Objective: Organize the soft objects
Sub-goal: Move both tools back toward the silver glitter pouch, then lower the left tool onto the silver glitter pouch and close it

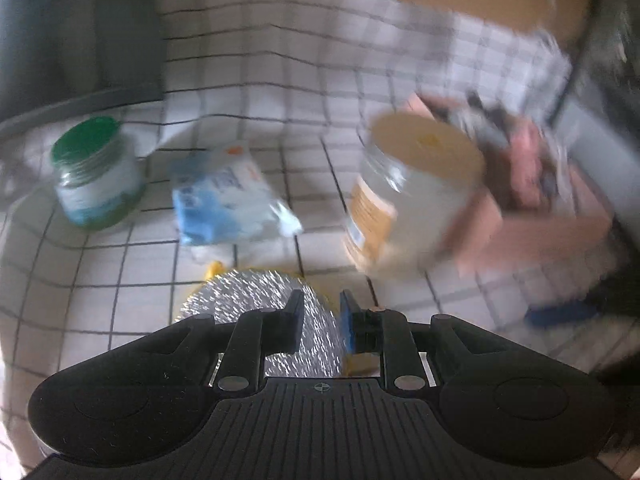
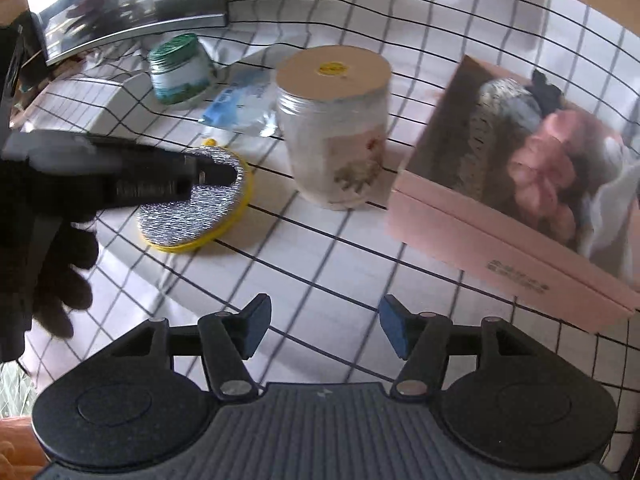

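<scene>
A round silver scrub pad with a yellow rim (image 1: 276, 320) (image 2: 196, 204) lies on the checked cloth. My left gripper (image 1: 320, 316) has its jaws close together around the pad's edge; it shows from the side in the right wrist view (image 2: 212, 176). My right gripper (image 2: 324, 320) is open and empty above the cloth. A pink box (image 2: 500, 232) (image 1: 536, 236) at the right holds soft items: a grey knit piece (image 2: 508, 108), a pink cloth (image 2: 544, 176) and a black piece (image 2: 546, 90).
A large clear jar with a tan lid (image 2: 336, 128) (image 1: 412, 188) stands between pad and box. A blue-white packet (image 2: 244, 106) (image 1: 228, 196) and a green-lidded jar (image 2: 180, 70) (image 1: 96, 172) sit behind. A monitor (image 2: 128, 4) stands at the back left.
</scene>
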